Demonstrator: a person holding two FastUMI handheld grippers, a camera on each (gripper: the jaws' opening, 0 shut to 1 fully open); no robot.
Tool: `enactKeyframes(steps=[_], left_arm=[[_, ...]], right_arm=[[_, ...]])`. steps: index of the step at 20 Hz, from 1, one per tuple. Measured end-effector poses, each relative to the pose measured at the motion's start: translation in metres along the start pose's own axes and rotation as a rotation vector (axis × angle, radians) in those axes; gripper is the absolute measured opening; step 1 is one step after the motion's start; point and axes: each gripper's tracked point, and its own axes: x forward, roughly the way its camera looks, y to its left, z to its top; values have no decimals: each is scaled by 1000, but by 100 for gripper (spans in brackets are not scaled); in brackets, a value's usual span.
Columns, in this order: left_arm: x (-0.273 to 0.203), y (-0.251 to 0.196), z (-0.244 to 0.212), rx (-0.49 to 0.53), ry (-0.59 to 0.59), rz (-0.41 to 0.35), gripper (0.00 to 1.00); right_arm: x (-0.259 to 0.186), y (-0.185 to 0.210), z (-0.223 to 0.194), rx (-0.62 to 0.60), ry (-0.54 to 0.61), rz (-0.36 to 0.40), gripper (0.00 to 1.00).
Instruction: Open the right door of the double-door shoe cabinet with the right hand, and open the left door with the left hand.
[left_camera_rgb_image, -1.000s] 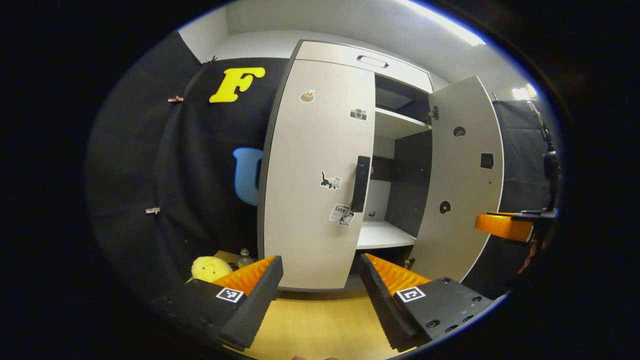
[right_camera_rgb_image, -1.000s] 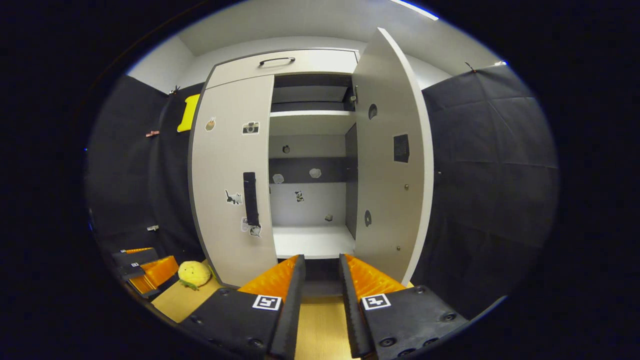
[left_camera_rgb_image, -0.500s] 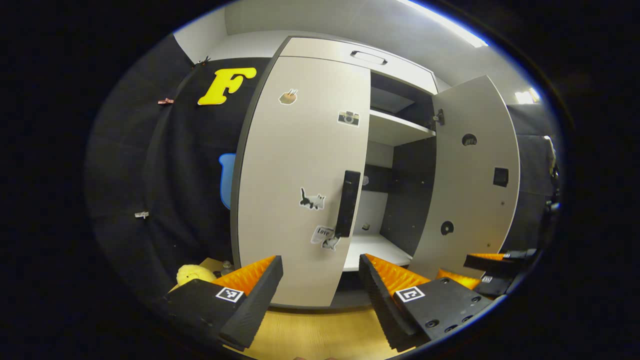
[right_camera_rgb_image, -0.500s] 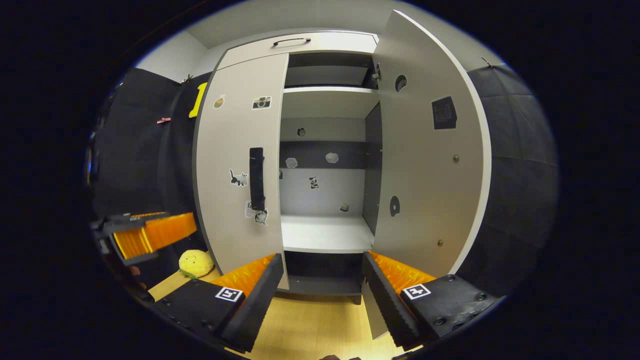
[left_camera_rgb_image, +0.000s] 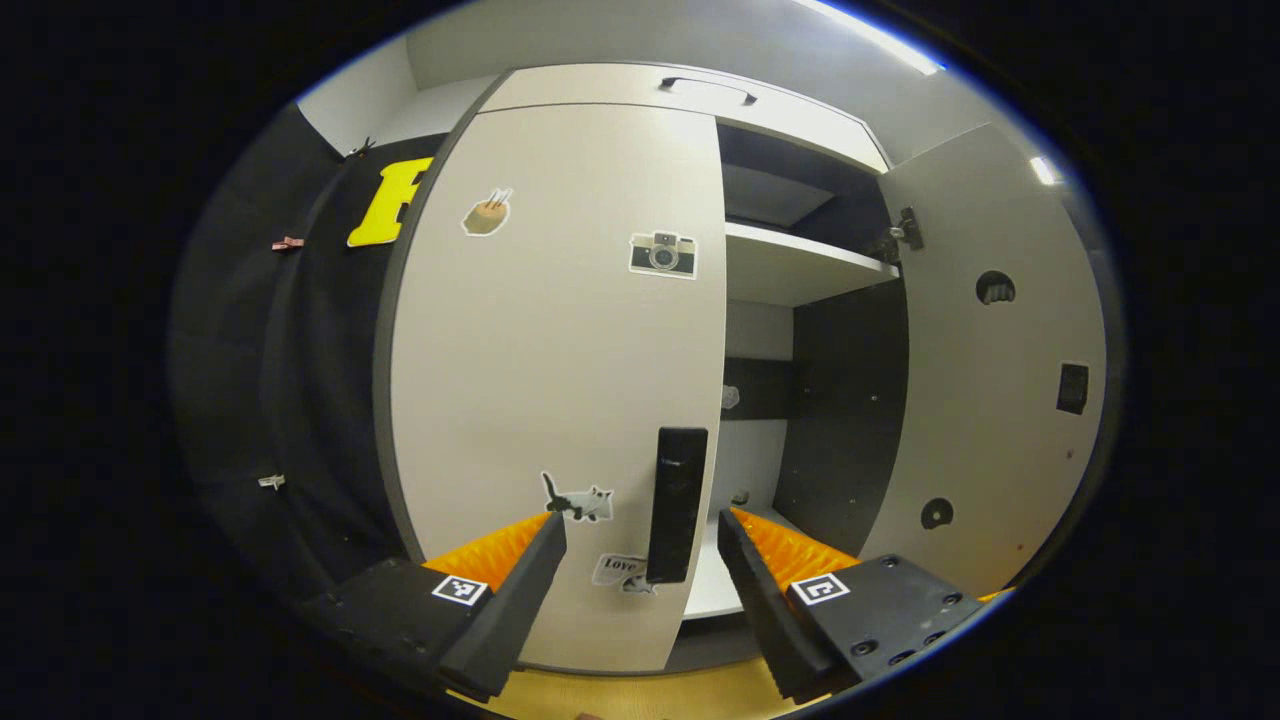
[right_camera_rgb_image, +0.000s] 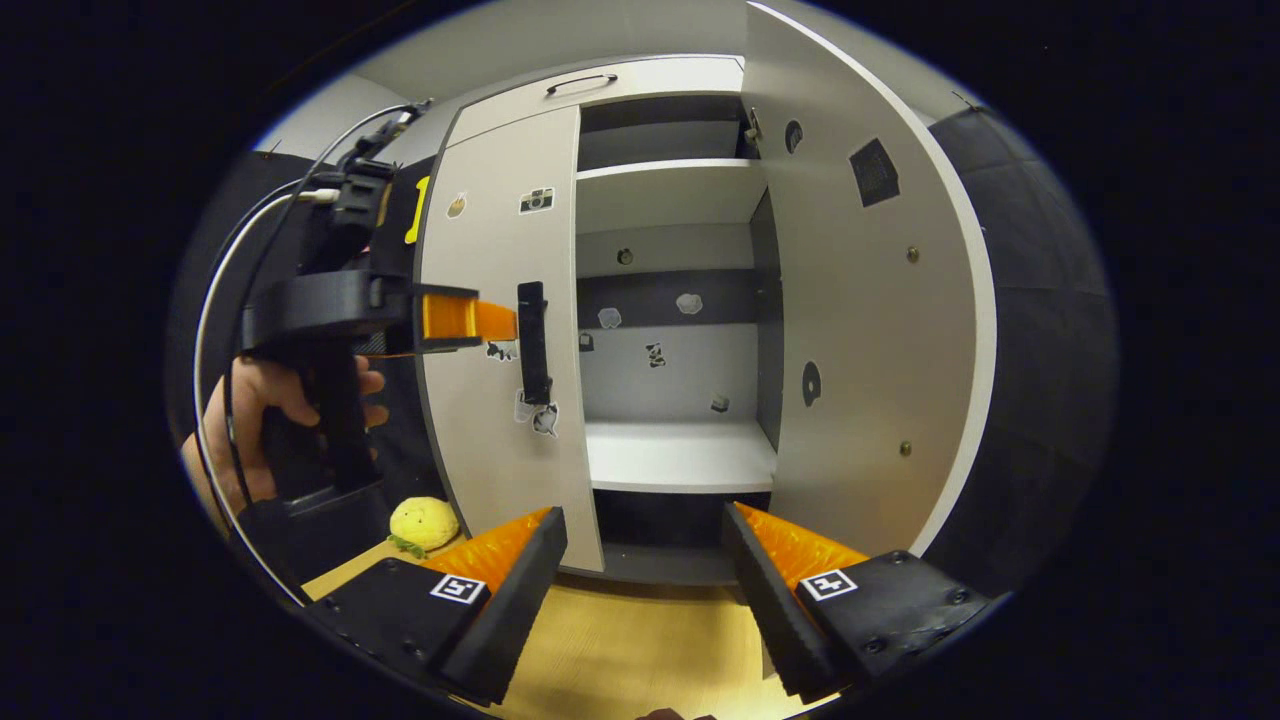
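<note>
Two doors front the shoe cabinet (right_camera_rgb_image: 660, 90), and they stand differently. Its right door (right_camera_rgb_image: 870, 330) is swung wide, up and to the right of the right tool (right_camera_rgb_image: 645, 585), baring pale shelves and a dark back wall. Its left door (left_camera_rgb_image: 560, 350) is shut and lies straight ahead of the left tool (left_camera_rgb_image: 640, 590), close in front of it.

As a flat rigid panel on hinges at its far left edge, the left door should be light to move but will only travel along its arc; a pull straight back at the free edge ought to serve best. Its face looks smooth and offers no purchase, with only stickers on it, among them a cat sticker (left_camera_rgb_image: 578, 498) just above the left finger.

So the place to take hold is the dark upright handle (left_camera_rgb_image: 677, 505) by the free right edge. It stands between the left tool's two fingers, a little ahead of them and nearer the right one. It seems a stiff, narrow bar, probably slick, so a firm pinch across its width near mid-height would likely hold.

Both tools have their fingers spread apart, gripping nothing. From the right gripper view the left tool (right_camera_rgb_image: 490, 320) reaches in with its tips just short of the handle (right_camera_rgb_image: 533, 340), a hand (right_camera_rgb_image: 270, 420) beneath it. A yellow plush toy (right_camera_rgb_image: 424, 522) sits on the wooden table (right_camera_rgb_image: 620, 650) left of the right tool.
</note>
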Motion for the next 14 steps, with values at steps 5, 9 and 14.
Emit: enactKeyframes(steps=[5, 9, 14], left_arm=[[39, -2, 6, 44, 9, 35, 92], [53, -9, 0, 49, 30, 50, 76], [61, -12, -2, 26, 42, 57, 53]], right_arm=[[2, -1, -6, 15, 11, 28, 98], [3, -3, -6, 26, 2, 43, 98], [6, -9, -7, 40, 3, 48, 98]])
